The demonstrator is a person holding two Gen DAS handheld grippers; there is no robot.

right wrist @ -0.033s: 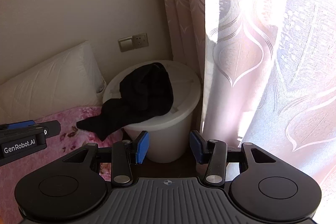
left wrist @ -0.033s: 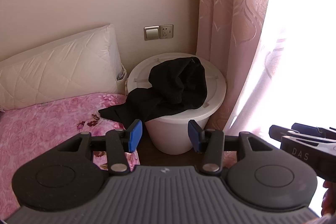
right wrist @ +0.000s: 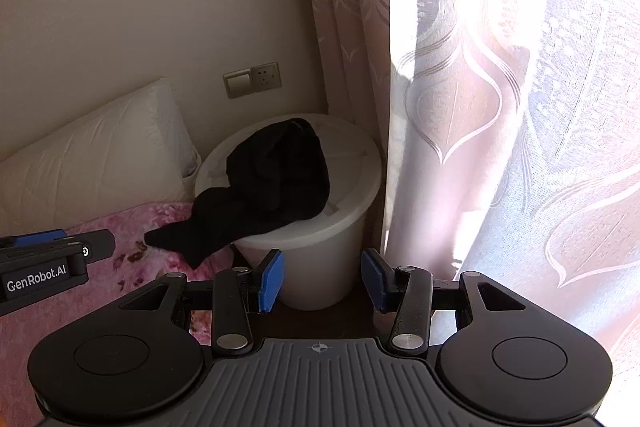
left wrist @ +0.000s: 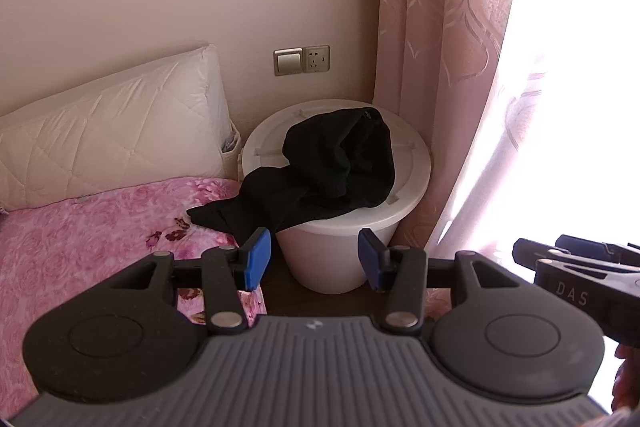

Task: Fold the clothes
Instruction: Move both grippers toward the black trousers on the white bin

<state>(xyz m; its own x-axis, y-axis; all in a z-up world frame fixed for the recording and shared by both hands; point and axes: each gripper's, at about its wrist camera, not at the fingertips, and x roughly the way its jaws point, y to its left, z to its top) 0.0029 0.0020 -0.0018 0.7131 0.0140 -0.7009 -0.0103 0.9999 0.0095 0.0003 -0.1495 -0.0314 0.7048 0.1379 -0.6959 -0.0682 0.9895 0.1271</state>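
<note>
A crumpled black garment [left wrist: 332, 171] lies heaped on the lid of a white bucket [left wrist: 340, 255], with one end trailing onto the pink floral bed [left wrist: 88, 239]. It also shows in the right wrist view [right wrist: 272, 179]. My left gripper [left wrist: 314, 261] is open and empty, short of the bucket. My right gripper [right wrist: 322, 281] is open and empty, also short of the bucket [right wrist: 320, 267]. Each gripper shows at the edge of the other's view.
A white quilted pillow [left wrist: 112, 131] leans on the wall at the bed head. A wall switch and socket [left wrist: 302, 60] sit above the bucket. Pink patterned curtains [left wrist: 452, 67] hang right of the bucket, with a bright window behind.
</note>
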